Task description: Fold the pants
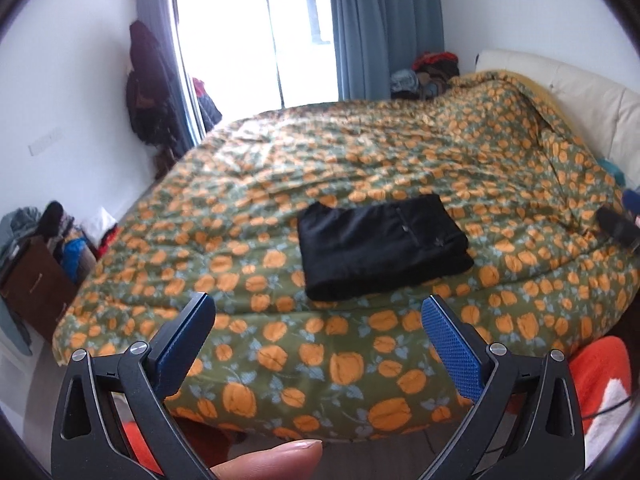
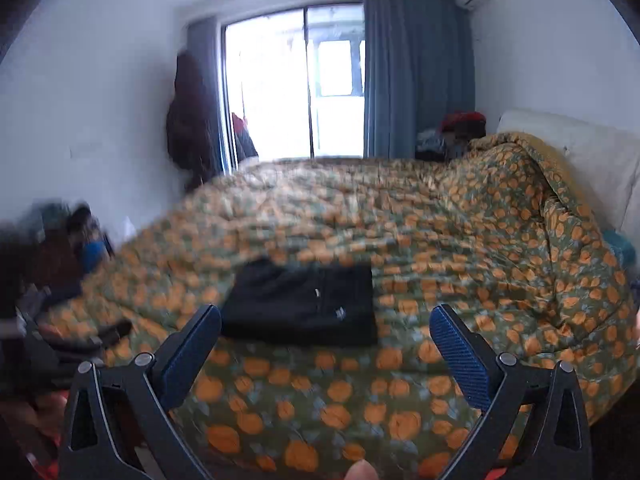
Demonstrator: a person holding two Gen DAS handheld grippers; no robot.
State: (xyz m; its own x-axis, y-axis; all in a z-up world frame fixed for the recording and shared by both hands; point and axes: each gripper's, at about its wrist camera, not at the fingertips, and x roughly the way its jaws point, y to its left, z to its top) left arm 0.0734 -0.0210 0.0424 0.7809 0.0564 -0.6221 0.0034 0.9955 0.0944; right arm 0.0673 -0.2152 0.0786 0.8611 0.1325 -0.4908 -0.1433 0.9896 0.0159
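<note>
Black pants [image 1: 382,246] lie folded into a compact rectangle on the bed's pumpkin-print quilt [image 1: 360,148], near its front edge. My left gripper [image 1: 318,306] is open and empty, held back from the bed and short of the pants. In the right wrist view the pants [image 2: 304,304] lie ahead and slightly left. My right gripper [image 2: 326,318] is open and empty, also short of the pants. That view is motion-blurred. The right gripper's tip [image 1: 618,226] shows at the far right of the left wrist view.
A cream headboard [image 1: 580,92] is at the right. A sliding glass door [image 1: 256,40] with blue curtains [image 1: 384,28] is behind the bed. Dark coats [image 1: 150,84] hang on the left wall. Clothes and a brown box [image 1: 36,280] clutter the floor at left.
</note>
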